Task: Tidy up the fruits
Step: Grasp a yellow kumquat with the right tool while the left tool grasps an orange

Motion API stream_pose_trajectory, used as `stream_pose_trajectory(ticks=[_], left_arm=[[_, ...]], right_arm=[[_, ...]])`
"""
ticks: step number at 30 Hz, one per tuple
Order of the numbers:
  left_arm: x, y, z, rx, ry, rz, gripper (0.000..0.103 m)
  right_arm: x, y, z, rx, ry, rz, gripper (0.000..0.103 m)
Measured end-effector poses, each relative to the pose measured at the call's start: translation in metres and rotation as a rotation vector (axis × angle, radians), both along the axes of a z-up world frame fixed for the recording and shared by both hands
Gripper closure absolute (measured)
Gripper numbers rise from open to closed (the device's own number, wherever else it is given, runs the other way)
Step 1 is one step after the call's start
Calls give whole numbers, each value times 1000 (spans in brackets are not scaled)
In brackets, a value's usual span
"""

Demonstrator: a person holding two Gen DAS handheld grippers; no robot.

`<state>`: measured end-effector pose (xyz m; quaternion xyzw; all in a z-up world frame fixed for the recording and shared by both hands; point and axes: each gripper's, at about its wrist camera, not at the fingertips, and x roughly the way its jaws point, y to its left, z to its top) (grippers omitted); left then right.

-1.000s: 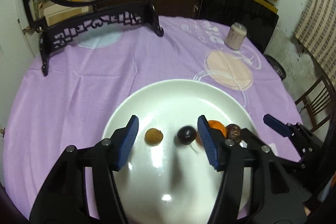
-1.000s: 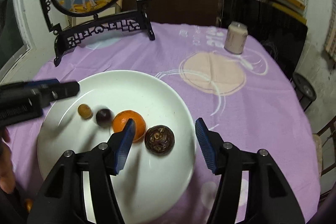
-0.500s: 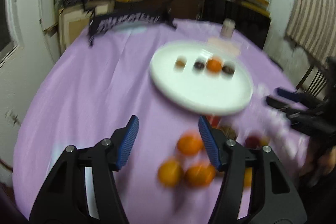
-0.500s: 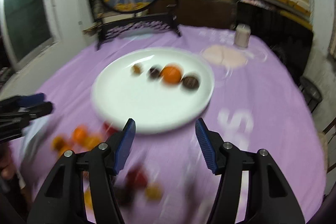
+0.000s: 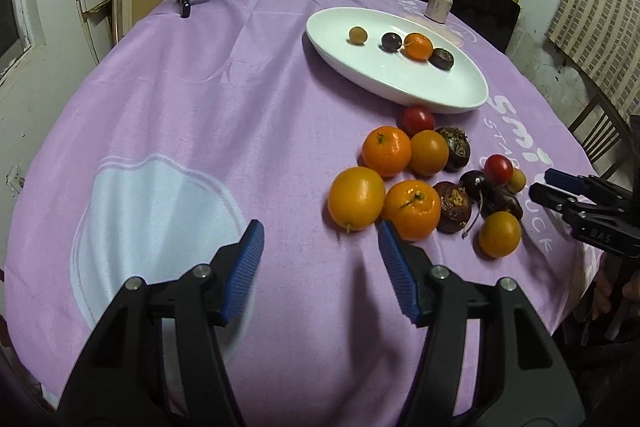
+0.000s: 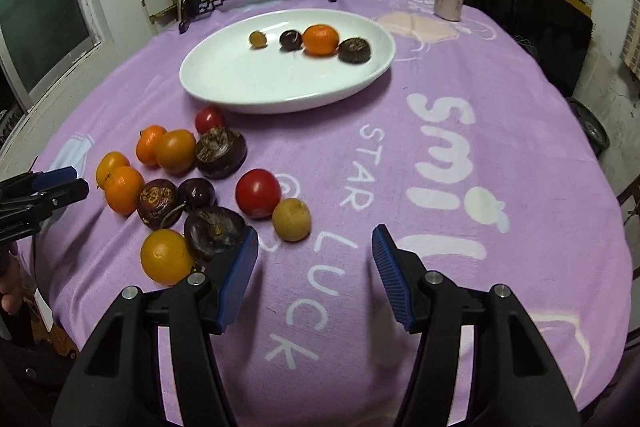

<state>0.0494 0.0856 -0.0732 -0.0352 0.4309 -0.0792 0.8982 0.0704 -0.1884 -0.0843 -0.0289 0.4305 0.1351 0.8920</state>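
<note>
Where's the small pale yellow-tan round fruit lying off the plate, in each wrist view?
Left wrist: small pale yellow-tan round fruit at the right end of the loose pile, touching a red cherry tomato.
Right wrist: same fruit low centre, below-right of that tomato, ahead of the right tool.
Shared landmark: white oval plate behind the pile.

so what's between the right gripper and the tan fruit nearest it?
Nothing: in the right wrist view only bare purple tablecloth lies between the open right gripper and the tan fruit.
</note>
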Motion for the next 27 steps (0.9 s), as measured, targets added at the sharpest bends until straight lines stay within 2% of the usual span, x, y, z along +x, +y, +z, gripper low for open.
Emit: stream_pose_trajectory(ticks=[1,3,4,5,6,13,18,20,22,24,25,27], left_arm=[[-1,0,0,1,0,2,40],[-3,2,-1,4,1,6,38],[-3,2,-2,5,4,6,38],[-3,2,-3,3,8,5,38],[-2,1,-4,2,11,4,38],[11,-9,-17,11,56,-9,38],[23,-21,-19,56,42,-17,38],[33,-22,-20,50,42,-17,39],[43,-28,-22,62,37,-18,44],[46,-34,-21,52,28,-40,62],[48,-36,-21,38,33,-53,66],[49,-39,-21,38,34,-52,66]], right_arm=[[1,1,-2,5,0,10,43],[8,7,-8,4,4,35,53],[13,10,-11,5,16,44,70],[18,12,-15,11,32,56,76],[20,14,-17,14,22,60,78],[12,8,-9,-4,28,26,79],[4,-10,-8,33,53,-15,79],[2,-14,-8,55,62,-15,79],[0,-14,-7,69,64,-9,79],[0,-12,-7,77,64,-6,79],[-1,-12,-7,81,66,-4,79],[-2,-11,-7,84,66,-1,79]])
